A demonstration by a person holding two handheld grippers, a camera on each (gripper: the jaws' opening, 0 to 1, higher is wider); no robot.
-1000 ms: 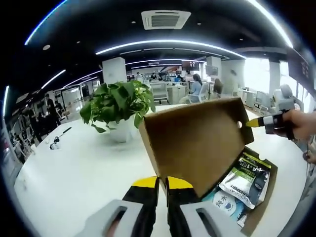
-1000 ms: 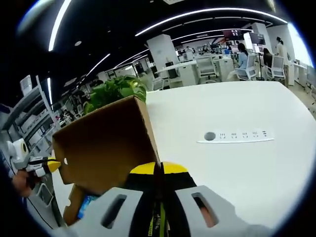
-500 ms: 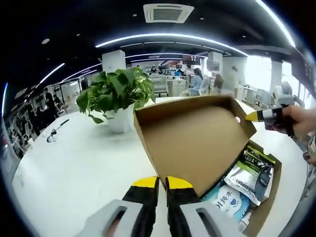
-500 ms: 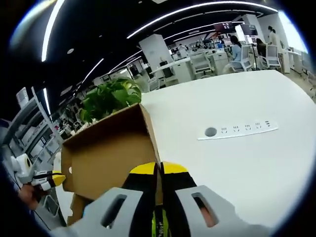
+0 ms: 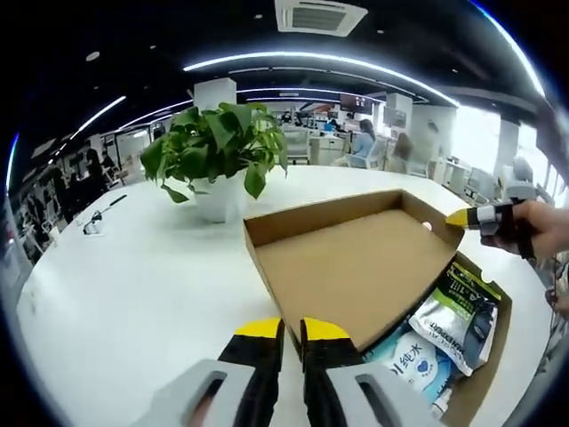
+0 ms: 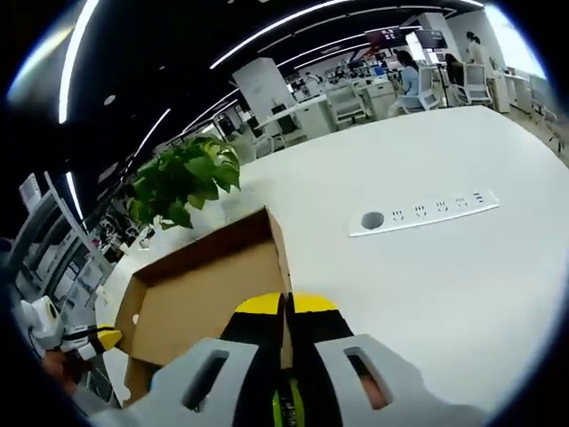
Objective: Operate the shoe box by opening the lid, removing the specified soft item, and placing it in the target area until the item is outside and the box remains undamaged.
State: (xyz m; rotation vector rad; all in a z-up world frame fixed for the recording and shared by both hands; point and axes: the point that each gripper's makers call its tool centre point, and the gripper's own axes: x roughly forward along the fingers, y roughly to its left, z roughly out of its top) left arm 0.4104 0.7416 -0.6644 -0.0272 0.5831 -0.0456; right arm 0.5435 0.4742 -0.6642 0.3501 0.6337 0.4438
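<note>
Left gripper [image 5: 284, 327]: your jaws pinch the lid [image 5: 356, 267] edge.
Right gripper [image 6: 284, 304]: jaws pinch the lid's other edge.
Packs [image 5: 449, 316]: in the box [image 5: 493, 342], right of your left jaws.

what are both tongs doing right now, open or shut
Left tongs: shut on the near edge of the box lid.
Right tongs: shut on the lid's edge.

One cardboard box [image 5: 484, 356] with one lid [image 5: 356, 267] sits on one white table [image 5: 133, 285]. About three soft packets [image 5: 449, 320] lie in the box, though the exact count is hard to tell. One potted plant [image 5: 218, 156], one power strip [image 6: 422, 213], two tongs [image 5: 283, 331] [image 6: 286, 307].
</note>
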